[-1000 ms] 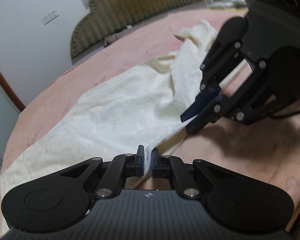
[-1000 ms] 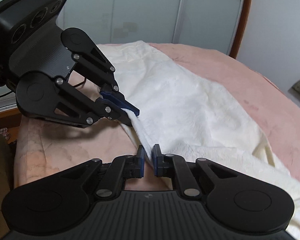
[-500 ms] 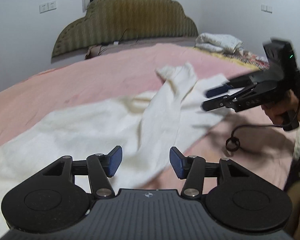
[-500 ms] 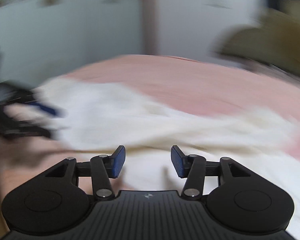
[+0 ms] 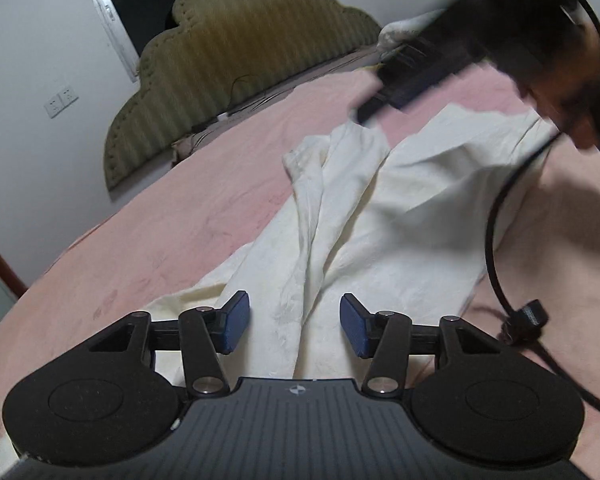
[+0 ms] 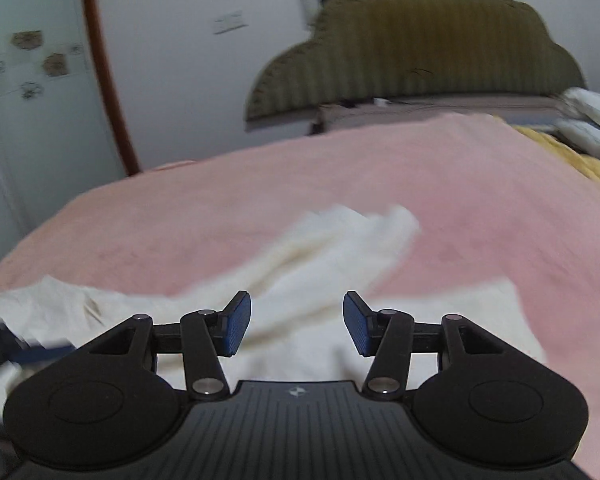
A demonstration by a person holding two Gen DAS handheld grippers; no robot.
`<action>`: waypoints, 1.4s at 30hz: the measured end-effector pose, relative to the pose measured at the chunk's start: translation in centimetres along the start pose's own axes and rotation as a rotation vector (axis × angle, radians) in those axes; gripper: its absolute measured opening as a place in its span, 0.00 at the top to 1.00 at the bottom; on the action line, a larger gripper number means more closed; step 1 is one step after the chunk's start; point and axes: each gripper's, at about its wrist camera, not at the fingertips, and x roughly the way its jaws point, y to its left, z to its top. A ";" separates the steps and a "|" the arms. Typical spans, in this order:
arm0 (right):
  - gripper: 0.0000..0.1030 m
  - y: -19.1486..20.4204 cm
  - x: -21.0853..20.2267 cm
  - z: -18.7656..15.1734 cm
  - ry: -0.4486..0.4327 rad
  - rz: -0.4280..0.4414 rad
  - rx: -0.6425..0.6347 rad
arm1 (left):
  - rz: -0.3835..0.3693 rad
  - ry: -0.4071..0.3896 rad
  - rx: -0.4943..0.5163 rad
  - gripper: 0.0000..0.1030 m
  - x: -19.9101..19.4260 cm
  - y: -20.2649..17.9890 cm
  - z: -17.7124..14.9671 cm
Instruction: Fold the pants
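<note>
Pants [image 5: 364, 216] rumpled, pink bedspread [image 5: 204, 208] around edges

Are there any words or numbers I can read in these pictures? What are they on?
None can be read.
Left gripper body: a small emblem, no letters.
Right gripper body: the same emblem.
Wall plate: too blurred to read.
Door stickers: pictures, blurred.

The pants [image 5: 372, 216] are cream cloth, matt, faintly embossed and creased. The bedspread [image 5: 204, 208] beneath is pink, soft and matt. The headboard [image 5: 236, 60] is olive ribbed fabric with stitched edges. The left gripper [image 5: 294, 322] is matt black plastic with 2 blue ridged pads [image 5: 236, 322] and shiny metal rivets.
</note>
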 end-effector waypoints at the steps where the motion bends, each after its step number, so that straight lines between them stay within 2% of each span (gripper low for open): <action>1: 0.51 1.0 1.2 1.0 -0.007 0.012 -0.036 | 0.005 0.003 -0.009 0.51 0.3 -0.1 -0.1; 3: 0.50 2.4 4.7 2.9 0.024 -0.005 -0.096 | 0.003 0.004 -0.025 0.56 0.6 -0.2 -0.3; 6: 0.50 3.7 10.3 4.9 0.118 -0.020 -0.129 | -0.017 -0.022 -0.035 0.58 0.7 -0.3 -0.4; 8: 0.49 4.7 13.8 5.5 0.182 -0.091 -0.194 | -0.023 -0.025 -0.051 0.58 1.0 -0.3 -0.6; 11: 0.40 5.8 18.0 4.6 0.278 -0.245 -0.354 | -0.025 -0.036 -0.047 0.57 1.1 -0.4 -0.9; 12: 0.39 5.9 19.0 4.1 0.295 -0.288 -0.408 | -0.027 -0.039 -0.049 0.57 1.1 -0.3 -0.9; 14: 0.42 5.6 19.4 4.2 0.281 -0.313 -0.420 | -0.037 -0.041 -0.062 0.57 1.1 0.0 -0.9; 15: 0.67 5.2 19.3 4.4 0.273 -0.311 -0.400 | -0.044 -0.041 -0.071 0.59 1.1 0.2 -1.0; 16: 0.77 4.8 19.0 4.4 0.267 -0.304 -0.370 | -0.046 -0.041 -0.076 0.65 1.1 0.3 -1.0; 17: 0.82 4.0 18.5 4.4 0.259 -0.286 -0.321 | -0.043 -0.040 -0.081 0.67 1.2 0.4 -1.0; 18: 0.86 3.1 18.0 4.5 0.245 -0.261 -0.257 | -0.039 -0.039 -0.083 0.73 1.1 0.6 -1.1; 21: 0.90 -0.8 15.5 4.5 0.175 -0.182 -0.009 | -0.015 -0.036 -0.084 0.85 1.0 0.8 -0.9; 23: 0.92 -3.5 13.0 4.3 0.111 -0.134 0.157 | -0.020 -0.036 -0.092 0.89 0.8 1.0 -0.8; 24: 0.93 -4.8 11.7 4.1 0.070 -0.111 0.231 | -0.028 -0.037 -0.096 0.94 0.7 1.1 -0.6; 26: 0.93 -7.4 8.7 3.4 0.005 -0.072 0.358 | -0.035 -0.043 -0.089 0.96 0.3 1.1 -0.5; 28: 0.93 -9.5 6.1 2.3 -0.025 -0.042 0.437 | -0.039 -0.051 -0.070 0.97 -0.1 0.8 -0.5; 30: 0.93 -10.8 4.5 1.2 -0.020 -0.054 0.449 | -0.026 -0.045 -0.055 0.97 0.2 0.5 -0.5; 32: 0.92 -12.0 4.2 0.3 0.006 -0.029 0.478 | -0.014 -0.029 -0.054 0.97 0.8 0.3 -0.5; 34: 0.92 -12.9 4.4 -0.3 -0.007 0.012 0.535 | -0.002 -0.021 -0.042 0.94 1.0 0.2 -0.4; 35: 0.90 -13.0 4.5 -0.3 -0.023 0.031 0.561 | 0.007 -0.022 -0.029 0.91 1.0 0.0 -0.3; 36: 0.85 -13.1 4.8 -0.1 -0.043 0.052 0.585 | 0.019 -0.025 -0.015 0.82 0.9 -0.1 -0.3; 37: 0.81 -13.0 5.0 0.0 -0.058 0.075 0.601 | 0.027 -0.028 -0.002 0.82 0.9 -0.3 -0.2; 38: 0.64 -12.7 5.2 0.2 -0.064 0.095 0.605 | 0.033 -0.028 0.010 0.82 0.9 -0.5 -0.2; 39: 0.40 -12.4 5.6 0.5 -0.068 0.109 0.603 | 0.038 -0.028 0.021 0.80 0.9 -0.7 -0.2; 40: 0.30 -12.1 5.9 0.7 -0.071 0.113 0.596 | 0.044 -0.028 0.030 0.78 0.8 -0.9 -0.2; 42: 0.29 -11.5 6.3 0.9 -0.070 0.106 0.573 | 0.050 -0.026 0.037 0.77 0.8 -1.0 -0.3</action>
